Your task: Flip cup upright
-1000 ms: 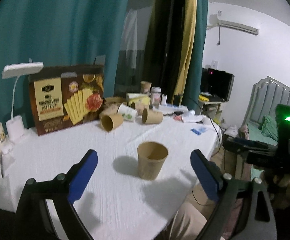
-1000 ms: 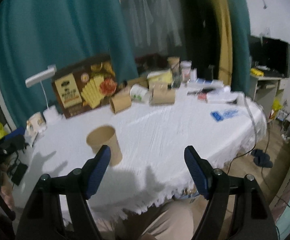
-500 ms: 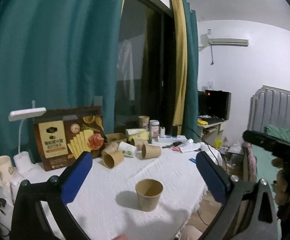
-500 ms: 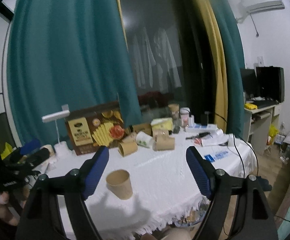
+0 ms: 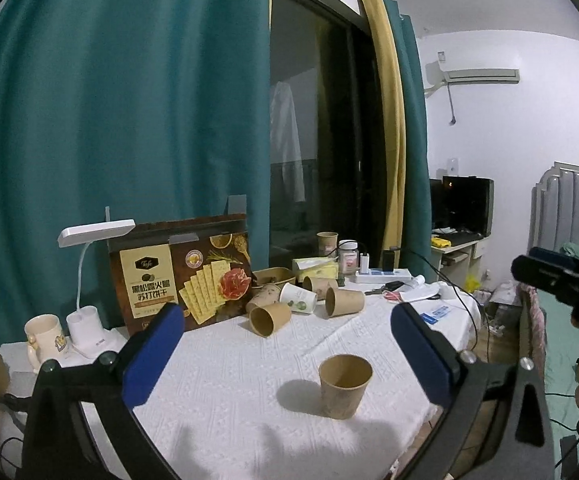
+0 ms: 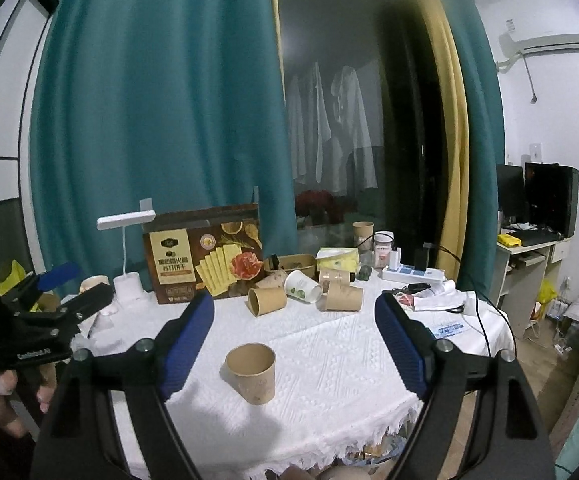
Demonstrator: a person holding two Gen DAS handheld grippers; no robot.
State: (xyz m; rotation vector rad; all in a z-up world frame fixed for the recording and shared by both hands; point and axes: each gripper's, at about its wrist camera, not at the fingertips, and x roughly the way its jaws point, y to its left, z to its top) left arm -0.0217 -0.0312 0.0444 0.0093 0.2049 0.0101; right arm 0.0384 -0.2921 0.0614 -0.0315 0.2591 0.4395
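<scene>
The cup [image 5: 345,386] stands mouth-up on the white counter [image 5: 229,380], low and right of centre, so the left tongs [image 5: 287,354] and right tongs [image 6: 295,344], just opened, gape apart and empty

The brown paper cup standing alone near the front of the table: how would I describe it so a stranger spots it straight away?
Start at the white tablecloth and the big cracker box at its back. In front of that box, several paper cups lie tipped on their sides. The brown paper cup stands apart from them near the front edge, upright, mouth up.
</scene>
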